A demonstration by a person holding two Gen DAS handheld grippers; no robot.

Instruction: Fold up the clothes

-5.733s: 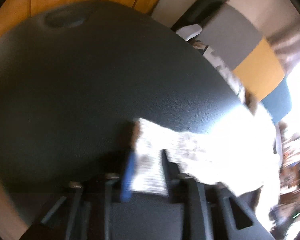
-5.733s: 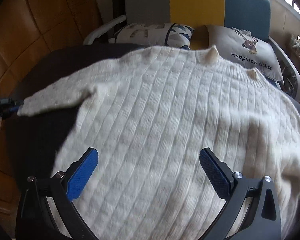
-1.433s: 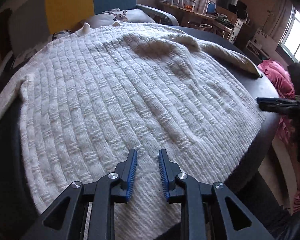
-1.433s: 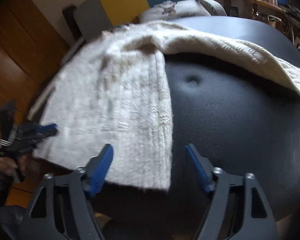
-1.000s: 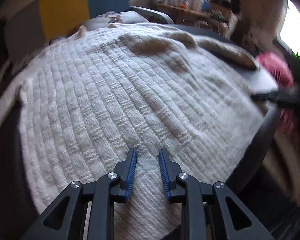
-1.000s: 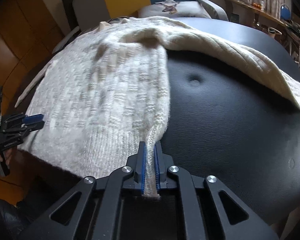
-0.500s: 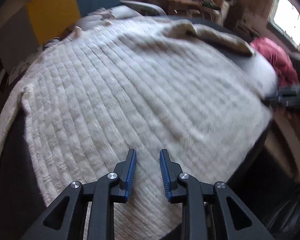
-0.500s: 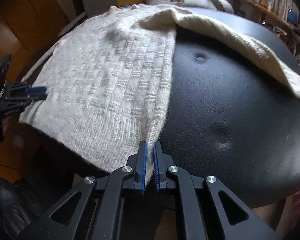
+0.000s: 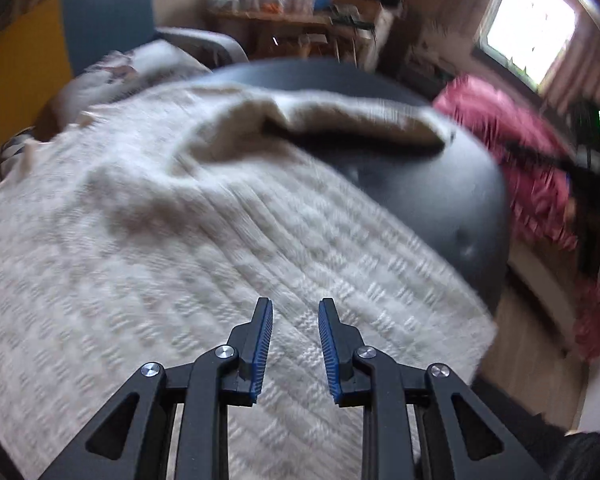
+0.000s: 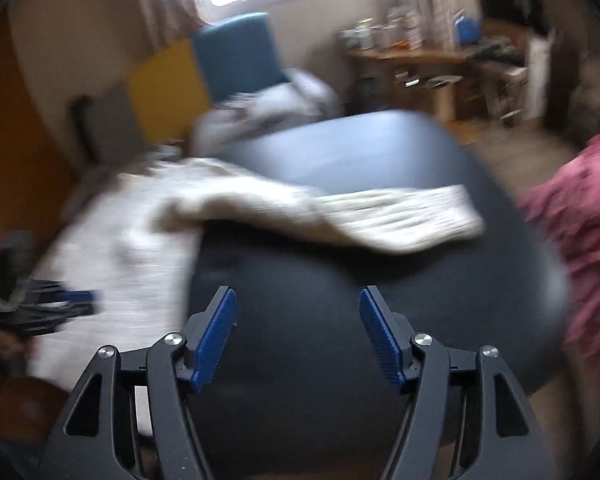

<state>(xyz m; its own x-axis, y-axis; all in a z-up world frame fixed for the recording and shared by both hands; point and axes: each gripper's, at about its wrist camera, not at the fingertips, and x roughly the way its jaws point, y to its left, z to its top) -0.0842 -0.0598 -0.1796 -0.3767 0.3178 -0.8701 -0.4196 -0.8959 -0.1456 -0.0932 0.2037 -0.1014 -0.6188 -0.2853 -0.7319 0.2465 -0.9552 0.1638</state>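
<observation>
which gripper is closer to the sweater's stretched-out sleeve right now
Right. The right gripper faces the sleeve across bare dark cushion; the left gripper hovers over the sweater body, farther away.

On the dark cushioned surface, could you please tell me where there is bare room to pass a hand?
The bare patch of the dark surface lies right of the sweater's body and below its outstretched sleeve, directly ahead of the right tongs. A second bare strip lies beyond the sleeve. The left side is wholly covered by knit, under the left tongs.

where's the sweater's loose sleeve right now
The sleeve lies stretched across the dark round table, ahead of the open right gripper; its cuff ends near the table's right edge, by the pink cloth.
</observation>
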